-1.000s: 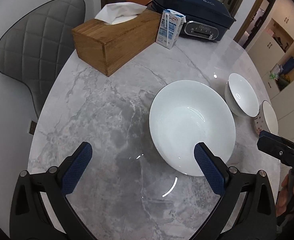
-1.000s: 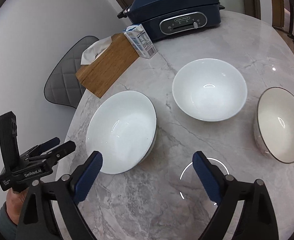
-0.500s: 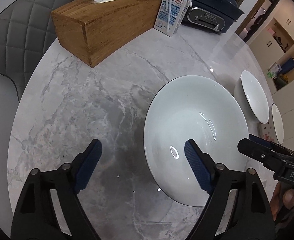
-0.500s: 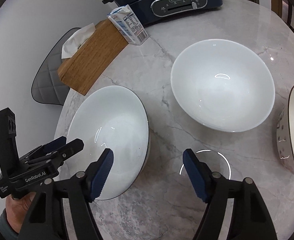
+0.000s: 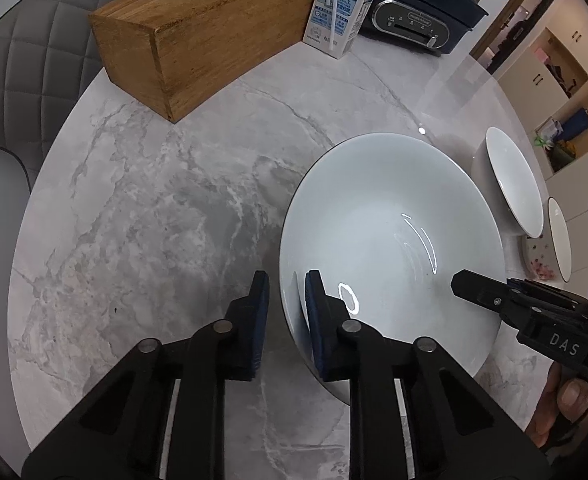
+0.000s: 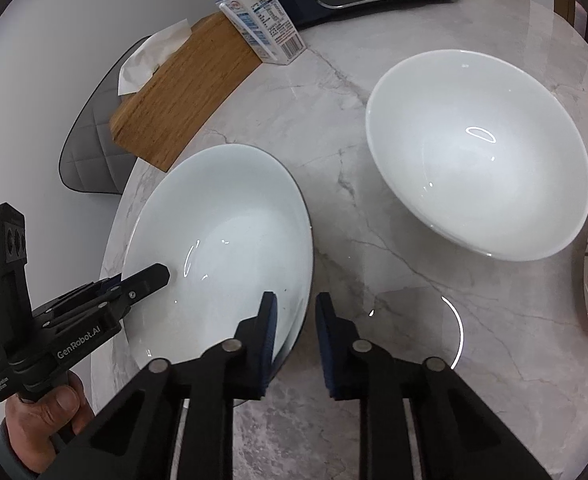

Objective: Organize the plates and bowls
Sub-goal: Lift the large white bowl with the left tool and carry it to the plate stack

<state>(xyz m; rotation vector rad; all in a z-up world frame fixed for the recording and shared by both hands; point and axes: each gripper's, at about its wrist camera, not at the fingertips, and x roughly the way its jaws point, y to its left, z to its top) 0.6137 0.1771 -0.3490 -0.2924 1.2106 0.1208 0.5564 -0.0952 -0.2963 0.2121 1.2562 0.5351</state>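
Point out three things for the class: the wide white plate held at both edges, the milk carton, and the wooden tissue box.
wide white plate (image 5: 389, 240), left wrist view, on its inner surface.
milk carton (image 5: 339, 12), left wrist view, on its front face.
wooden tissue box (image 6: 186, 92), right wrist view, on its long side.

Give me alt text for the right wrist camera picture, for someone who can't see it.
The right gripper has just closed on the near rim of a wide white plate on a marble table, while the left gripper pinches its opposite edge. A white bowl sits to the right.

Both jaws closed on plate (image 5: 393, 216) rim, seemingly.
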